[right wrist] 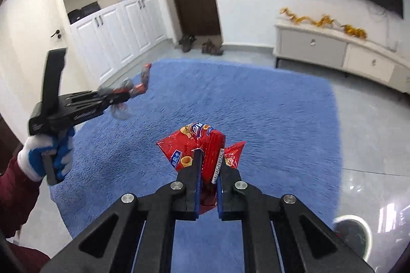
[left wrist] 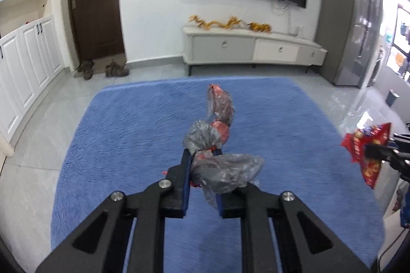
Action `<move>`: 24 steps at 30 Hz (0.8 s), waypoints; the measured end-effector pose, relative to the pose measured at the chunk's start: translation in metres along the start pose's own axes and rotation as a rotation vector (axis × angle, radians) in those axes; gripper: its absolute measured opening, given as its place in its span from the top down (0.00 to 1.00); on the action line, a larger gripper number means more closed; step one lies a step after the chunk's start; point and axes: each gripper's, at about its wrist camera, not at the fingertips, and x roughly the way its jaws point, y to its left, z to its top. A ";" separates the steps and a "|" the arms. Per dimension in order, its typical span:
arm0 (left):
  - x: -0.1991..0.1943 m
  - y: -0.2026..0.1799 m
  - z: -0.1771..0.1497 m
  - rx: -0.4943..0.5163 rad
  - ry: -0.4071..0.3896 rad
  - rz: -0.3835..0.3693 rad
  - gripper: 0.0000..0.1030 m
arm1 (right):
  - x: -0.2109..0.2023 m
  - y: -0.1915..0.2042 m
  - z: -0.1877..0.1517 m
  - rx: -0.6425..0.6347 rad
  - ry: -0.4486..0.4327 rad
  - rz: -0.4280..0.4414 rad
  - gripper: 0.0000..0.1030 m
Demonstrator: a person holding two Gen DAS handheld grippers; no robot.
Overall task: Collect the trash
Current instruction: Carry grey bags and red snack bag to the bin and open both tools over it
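The left claw [left wrist: 202, 157] pinches a crumpled grey and red plastic wrapper [left wrist: 217, 144], held above the fluffy blue rug [left wrist: 128, 132]. The right claw [right wrist: 208, 162] pinches a shiny red snack bag [right wrist: 200, 142] above the rug's middle.

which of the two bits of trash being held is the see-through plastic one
The crumpled clear plastic wrapper in the left gripper. The right gripper holds an opaque red snack bag instead.

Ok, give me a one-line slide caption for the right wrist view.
Right gripper clamps a red snack bag above the blue rug; left gripper holds crumpled plastic wrappers.
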 end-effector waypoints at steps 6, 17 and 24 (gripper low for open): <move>-0.039 -0.074 -0.003 0.070 -0.060 -0.099 0.86 | -0.053 -0.005 -0.010 0.011 -0.071 -0.129 0.91; -0.049 -0.215 0.000 0.232 -0.044 -0.283 0.86 | -0.143 -0.042 -0.051 0.057 -0.132 -0.455 0.91; -0.041 -0.286 0.002 0.320 -0.020 -0.350 0.86 | -0.181 -0.069 -0.073 0.077 -0.157 -0.579 0.91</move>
